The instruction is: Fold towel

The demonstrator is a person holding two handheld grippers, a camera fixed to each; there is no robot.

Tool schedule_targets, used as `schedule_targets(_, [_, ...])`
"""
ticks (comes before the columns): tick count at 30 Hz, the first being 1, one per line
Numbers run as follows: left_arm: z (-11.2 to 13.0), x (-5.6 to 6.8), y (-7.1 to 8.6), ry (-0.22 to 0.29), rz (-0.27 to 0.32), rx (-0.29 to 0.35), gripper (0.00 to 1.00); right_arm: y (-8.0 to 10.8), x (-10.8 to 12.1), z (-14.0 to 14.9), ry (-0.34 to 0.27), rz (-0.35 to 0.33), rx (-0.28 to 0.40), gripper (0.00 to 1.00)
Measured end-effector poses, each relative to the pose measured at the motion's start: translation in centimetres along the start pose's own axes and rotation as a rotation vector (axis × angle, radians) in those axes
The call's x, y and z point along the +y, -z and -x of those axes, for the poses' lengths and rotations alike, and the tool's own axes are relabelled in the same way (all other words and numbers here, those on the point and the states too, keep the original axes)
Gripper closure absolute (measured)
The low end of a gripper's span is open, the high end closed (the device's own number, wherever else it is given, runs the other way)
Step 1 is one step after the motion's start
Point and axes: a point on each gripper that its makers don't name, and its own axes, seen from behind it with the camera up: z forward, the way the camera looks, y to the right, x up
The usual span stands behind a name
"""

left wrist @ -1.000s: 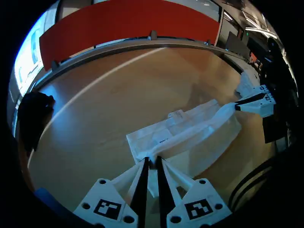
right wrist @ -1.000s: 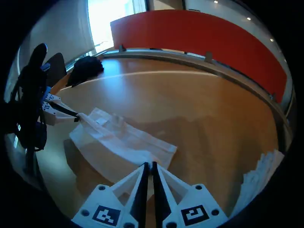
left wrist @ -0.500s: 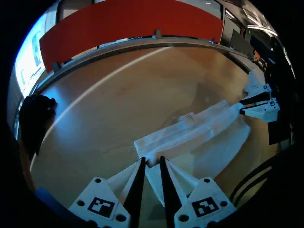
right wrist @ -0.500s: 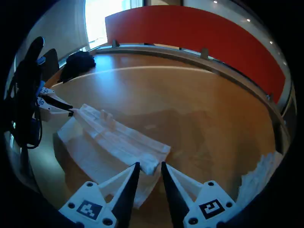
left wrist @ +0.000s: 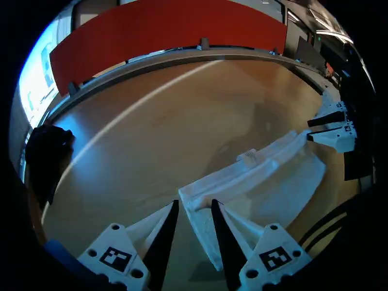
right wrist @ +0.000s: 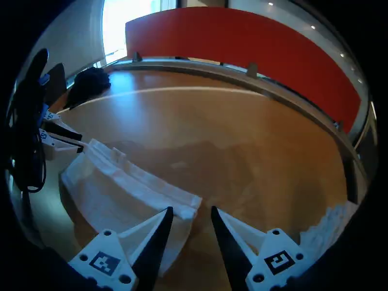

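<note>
left gripper [left wrist: 194, 203] and right gripper [right wrist: 191, 210] have released and spread, each at one end of the folded white cloth towel [left wrist: 271, 184].

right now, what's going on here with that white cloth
A person is folding a white towel on a wooden table, with a pair of tongs in each hand. The towel lies folded over on itself, with a thick doubled edge along its far side. The left tongs and the right tongs are at opposite ends of it, both open, neither pinching the cloth. A dark bag sits farther off on the table.
</note>
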Motion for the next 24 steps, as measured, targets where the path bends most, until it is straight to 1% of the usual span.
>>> schedule_targets(2, [-0.2, -0.1, 0.1, 0.009, 0.003, 0.001, 0.36, 0.0, 0.1, -0.2, -0.002, 0.003, 0.006, 0.36])
schedule_targets(4, [-0.3, -0.3, 0.2, 0.016, 0.004, 0.004, 0.3, 0.0, 0.3, -0.4, -0.003, 0.006, 0.01, 0.31])
schedule_targets(6, [-0.4, -0.5, 0.3, 0.021, 0.002, 0.009, 0.24, 0.1, 0.4, -0.5, -0.003, 0.008, 0.014, 0.31])
schedule_targets(8, [-0.5, -0.8, 0.5, 0.023, -0.006, 0.015, 0.22, 0.1, 0.5, -0.6, -0.002, 0.008, 0.018, 0.26])
schedule_targets(10, [-0.5, -1.0, 0.7, 0.026, -0.011, 0.018, 0.19, 0.2, 0.5, -0.6, 0.0, 0.007, 0.021, 0.16])
schedule_targets(11, [-0.5, -1.1, 0.8, 0.027, -0.013, 0.02, 0.18, 0.3, 0.5, -0.7, 0.0, 0.006, 0.024, 0.13])
schedule_targets(14, [-0.4, -1.2, 0.9, 0.033, -0.012, 0.022, 0.16, 0.5, 0.4, -0.7, 0.003, 0.002, 0.029, 0.07])
schedule_targets(18, [-0.3, -1.2, 1.0, 0.042, -0.008, 0.023, 0.15, 0.8, 0.1, -0.6, 0.009, -0.004, 0.033, 0.04])
schedule_targets(24, [0.0, -1.0, 1.4, 0.05, -0.008, 0.026, 0.15, 1.5, -0.3, 0.0, 0.011, -0.011, 0.033, 0.04])
